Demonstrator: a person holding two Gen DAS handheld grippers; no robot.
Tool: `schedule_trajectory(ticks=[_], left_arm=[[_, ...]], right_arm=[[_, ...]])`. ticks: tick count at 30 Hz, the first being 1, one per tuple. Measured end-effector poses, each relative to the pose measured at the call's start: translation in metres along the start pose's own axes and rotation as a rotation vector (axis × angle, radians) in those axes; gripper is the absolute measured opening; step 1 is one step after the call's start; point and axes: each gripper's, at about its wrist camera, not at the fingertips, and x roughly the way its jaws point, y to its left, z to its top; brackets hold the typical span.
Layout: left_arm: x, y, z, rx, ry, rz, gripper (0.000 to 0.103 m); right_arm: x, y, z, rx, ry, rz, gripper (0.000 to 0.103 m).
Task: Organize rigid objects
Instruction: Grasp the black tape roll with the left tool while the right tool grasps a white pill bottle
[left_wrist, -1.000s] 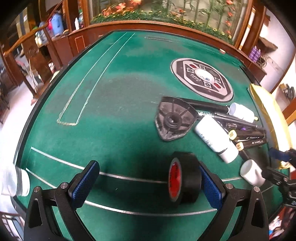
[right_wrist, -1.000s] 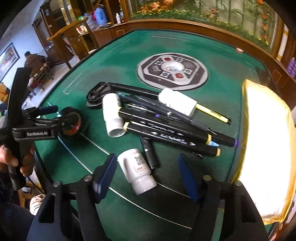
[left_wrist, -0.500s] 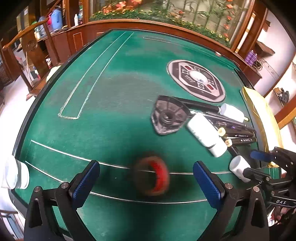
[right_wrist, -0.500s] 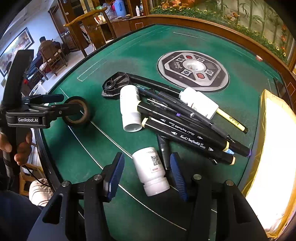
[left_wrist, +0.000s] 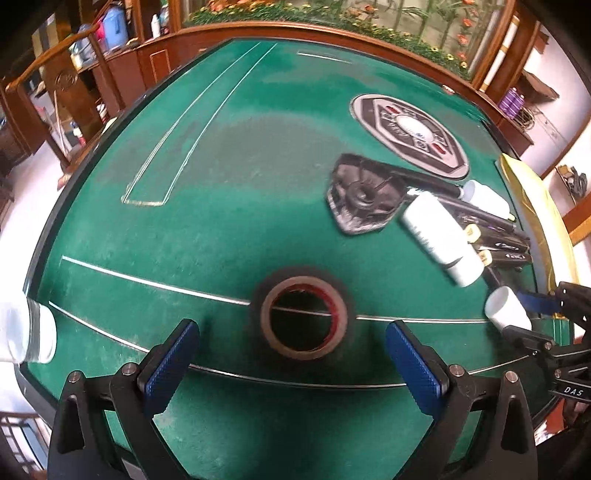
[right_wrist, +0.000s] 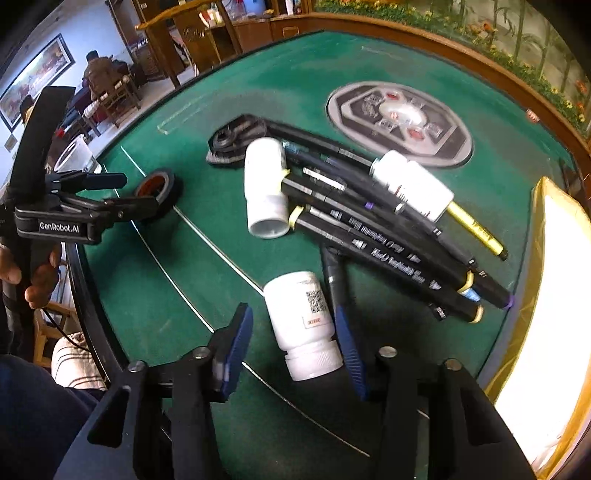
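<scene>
Item 1, my right tongs (right_wrist: 295, 339): jaws closing, a white pill bottle (right_wrist: 303, 321) lying on its side between the blue pads. The right-hand pad touches or nearly touches its shoulder; the left-hand pad stands clear of it, so I count no grip yet. The bottle's cap end faces me and a QR label faces up.

Item 2, my left tongs (left_wrist: 291, 354): spread wide, nothing pinched. A roll of black tape (left_wrist: 303, 317) with a reddish-brown core lies flat on the green table (left_wrist: 221, 184) just ahead of the pads, across a white painted line, touching neither pad.

Item 3, pile at mid-table, just beyond the pill bottle: several black marker pens (right_wrist: 388, 236) laid roughly parallel, a yellow-tipped pen (right_wrist: 476, 230), a white open-ended tube (right_wrist: 266, 192) lying across their near ends, a second white bottle (right_wrist: 413, 186) on top of the pens, and a black long-handled tool with a triangular head (right_wrist: 231, 142).

Item 4, octagonal grey control panel (right_wrist: 399, 123) set into the table beyond the pile.

Item 5, yellow padded envelope (right_wrist: 554, 314) along the right edge of the table.

Item 6, clear plastic cup (left_wrist: 26, 332) at the left edge of the table.
</scene>
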Motion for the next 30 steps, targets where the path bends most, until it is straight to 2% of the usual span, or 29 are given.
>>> schedule_trajectory(ticks=[3, 9, 12, 13, 15, 18, 23, 26, 30], left_arm=[[0.002, 0.003, -0.001, -0.007, 0.001, 0.0, 0.102], [0.014, 0.006, 0.001, -0.011, 0.018, 0.022, 0.102], [0.017, -0.001, 0.002, 0.028, 0.012, 0.055, 0.102], [0.018, -0.003, 0.002, 0.04, 0.01, 0.069, 0.1], [0.018, -0.005, 0.003, 0.065, -0.005, 0.092, 0.094], [0.012, -0.01, 0.006, 0.094, -0.034, 0.078, 0.066], [0.012, -0.009, 0.009, 0.109, -0.014, 0.037, 0.066], [0.007, -0.007, 0.012, 0.1, -0.012, -0.015, 0.066], [-0.002, -0.017, 0.021, 0.149, -0.028, -0.044, 0.066]], right_arm=[[0.001, 0.003, 0.001, -0.018, -0.003, -0.006, 0.039], [0.006, 0.011, 0.006, -0.062, 0.016, -0.018, 0.038], [0.01, 0.012, 0.005, -0.064, 0.042, -0.01, 0.037], [0.011, 0.01, 0.005, -0.059, 0.043, -0.008, 0.033], [0.01, 0.009, 0.005, -0.048, 0.039, 0.0, 0.032], [0.009, 0.007, 0.004, -0.02, 0.035, 0.018, 0.032], [0.003, 0.008, 0.004, 0.012, 0.006, 0.069, 0.032], [-0.004, 0.011, 0.004, 0.029, -0.024, 0.094, 0.032], [-0.013, 0.009, 0.002, 0.101, -0.058, 0.106, 0.032]])
